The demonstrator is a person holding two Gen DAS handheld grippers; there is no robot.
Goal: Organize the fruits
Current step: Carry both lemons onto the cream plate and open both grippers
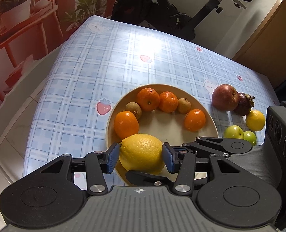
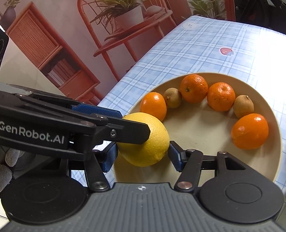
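A big yellow lemon point(image 1: 141, 152) hangs at the near left rim of a cream plate point(image 1: 162, 123). My left gripper point(image 1: 140, 154) is shut on it, one blue pad pressed against each side. My right gripper point(image 2: 143, 156) is also shut on the lemon point(image 2: 145, 141), gripping it crosswise to the left one. The left gripper's black fingers point(image 2: 133, 131) reach over the lemon from the left. Several oranges and two small brown fruits lie in an arc on the plate point(image 2: 201, 127). Whether the lemon touches the plate is hidden.
On the checked tablecloth right of the plate lie a red apple point(image 1: 225, 97), a dark mangosteen point(image 1: 244, 104), a small lemon point(image 1: 255, 120) and two green fruits point(image 1: 234, 132). The table's left edge point(image 1: 46, 89) drops to the floor. A gloved hand point(image 2: 3, 174) holds the left gripper.
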